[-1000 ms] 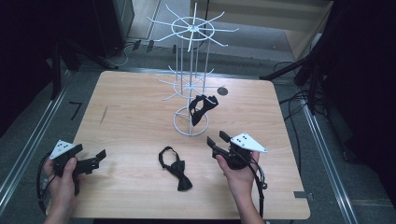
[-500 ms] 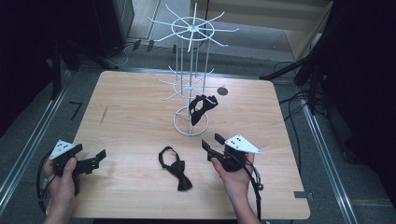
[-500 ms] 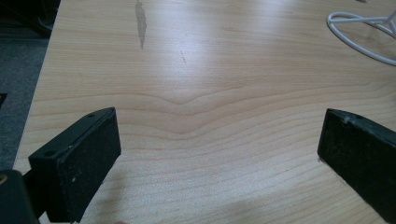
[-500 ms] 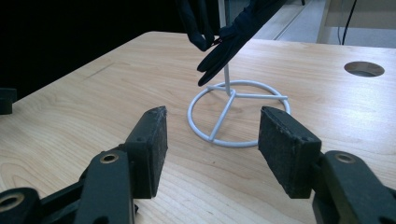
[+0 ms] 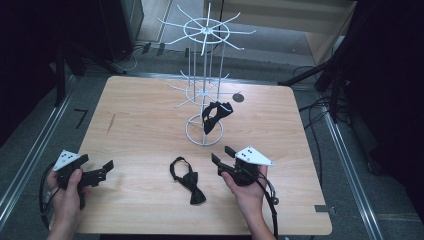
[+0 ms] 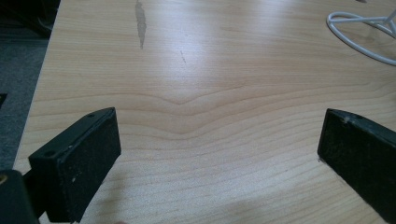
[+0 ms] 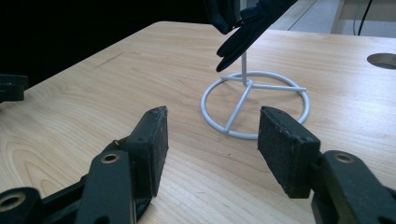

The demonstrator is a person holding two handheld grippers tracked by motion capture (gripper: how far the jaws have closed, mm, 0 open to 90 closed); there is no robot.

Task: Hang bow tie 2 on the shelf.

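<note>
Shifting leftward since the earlier frame, the right tongs (image 5: 220, 155) are now hovering just beside the black bow tie (image 5: 188, 180) lying on the tabletop (image 5: 140, 125), their jaws standing apart with nothing between them. Left tongs (image 5: 107, 166) are resting near the tabletop's left edge, gaping wide and empty. A second bow tie (image 5: 215, 115) is hanging on the white wire rack (image 5: 205, 85) (on a low arm, above its ring base).

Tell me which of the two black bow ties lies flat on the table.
The bow tie lying between the two grippers on the wooden table. The other bow tie hangs on the white wire stand.
</note>
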